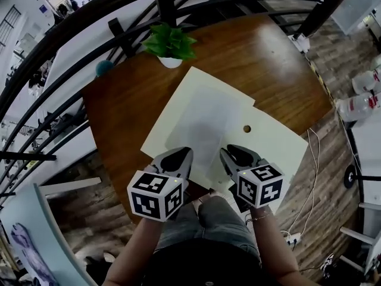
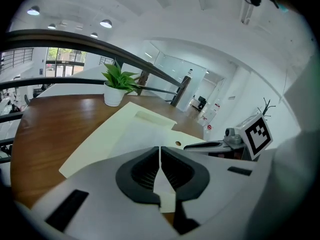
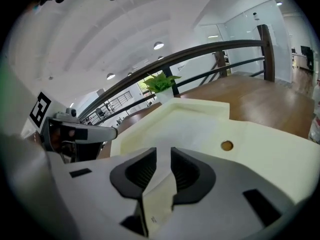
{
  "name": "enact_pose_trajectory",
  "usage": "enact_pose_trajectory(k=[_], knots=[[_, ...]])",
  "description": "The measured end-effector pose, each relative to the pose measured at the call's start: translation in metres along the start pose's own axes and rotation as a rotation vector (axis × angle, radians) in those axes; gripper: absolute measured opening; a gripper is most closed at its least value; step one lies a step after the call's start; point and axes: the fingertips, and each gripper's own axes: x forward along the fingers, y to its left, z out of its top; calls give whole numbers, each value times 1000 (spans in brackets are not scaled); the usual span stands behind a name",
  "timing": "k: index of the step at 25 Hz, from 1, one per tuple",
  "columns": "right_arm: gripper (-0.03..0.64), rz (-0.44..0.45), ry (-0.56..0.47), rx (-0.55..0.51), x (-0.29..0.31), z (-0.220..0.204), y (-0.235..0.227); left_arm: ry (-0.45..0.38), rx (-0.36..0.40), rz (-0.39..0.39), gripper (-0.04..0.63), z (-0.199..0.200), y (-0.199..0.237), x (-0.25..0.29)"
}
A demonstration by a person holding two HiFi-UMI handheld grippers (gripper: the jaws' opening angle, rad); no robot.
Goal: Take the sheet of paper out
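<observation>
Tabletop: round, brown wood, bordered on the far side by a black railing.

Envelope: large, cream, laid flat on the tabletop; a small round brown fastener was noted on its right half.

Sheet of paper: white, laid over the middle of the envelope, with its near end drawn toward the person between the two grippers. It was not yet clear of the envelope. In the left gripper view the sheet of paper was seen running straight back into the jaws.

Left gripper: held low at the near edge of the sheet. In its own view the left gripper was recorded with jaws pressed together on the paper's edge, a pale strip showing below them.

Right gripper: held just beside the left, over the envelope's near edge. In its own view the right gripper was recorded with jaws set narrowly apart and a cream paper edge pinched upright between them.

Marker cubes: one behind each gripper, left and right.

Potted plant: green leaves in a white pot, placed at the far edge of the tabletop, well apart from the envelope.

Clear bottles: seen off the tabletop, at the right.
</observation>
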Motion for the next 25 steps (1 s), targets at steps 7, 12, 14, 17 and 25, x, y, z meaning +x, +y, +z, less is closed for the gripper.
enact_pose_trajectory(k=[7,12,14,17,25], knots=[[95,-25,110,-9,25,-17,-17,3,9,65,23,-9,7,0],[117,-36,141,2,41,-21,-25,6,-2,90,25,-13,9,1],[117,-50,153,2,46,-21,-29,0,-14,102,23,-13,11,1],[117,-58,164,-1,52,-21,-33,-1,-29,112,24,-12,13,2],[114,-65,188,-11,62,-27,-35,6,-44,115,25,-13,14,5]])
